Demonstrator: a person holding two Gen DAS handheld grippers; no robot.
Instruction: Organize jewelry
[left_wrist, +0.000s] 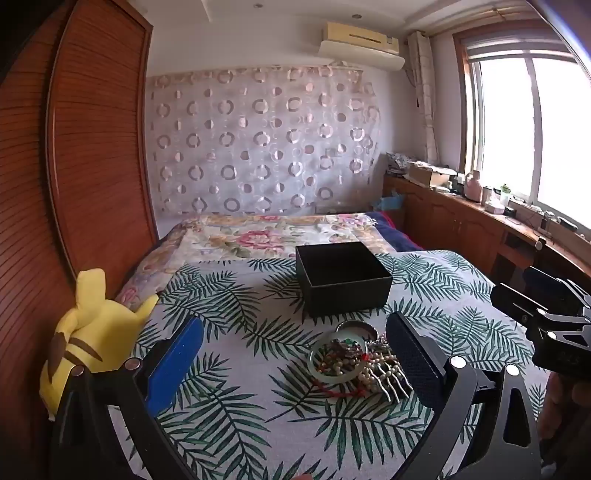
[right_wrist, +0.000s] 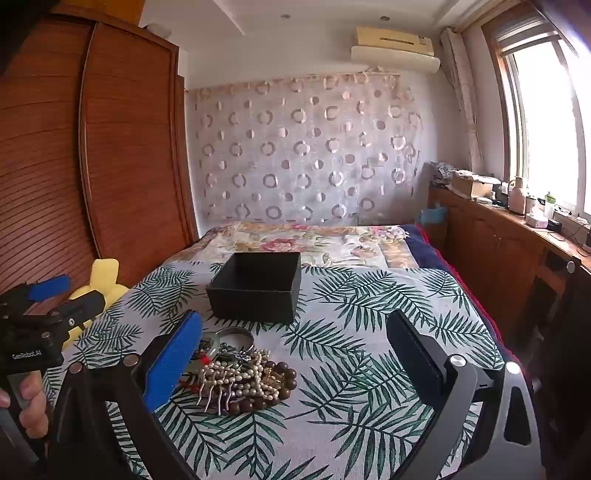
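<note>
A tangled pile of jewelry (left_wrist: 351, 362) (right_wrist: 240, 373) lies on the leaf-print cloth (left_wrist: 236, 417): pearl strands, a brown bead bracelet (right_wrist: 273, 391), a pale green bangle (left_wrist: 325, 373), a silver bangle (right_wrist: 236, 334) and a metal hair comb. Just behind it stands an open black box (left_wrist: 343, 280) (right_wrist: 255, 288), which looks empty. My left gripper (left_wrist: 295, 350) hovers open, with the pile near its right finger and nothing held. My right gripper (right_wrist: 295, 350) is also open and empty, the pile beside its blue left pad (right_wrist: 177, 358). Each gripper shows at the edge of the other's view.
A yellow plush toy (left_wrist: 92, 332) sits at the bed's left edge against a wooden wardrobe (left_wrist: 92, 147). A floral quilt (left_wrist: 258, 232) covers the bed beyond the box. A cluttered wooden cabinet (right_wrist: 517, 243) runs under the window on the right. A hand (right_wrist: 29, 402) holds the left gripper's handle.
</note>
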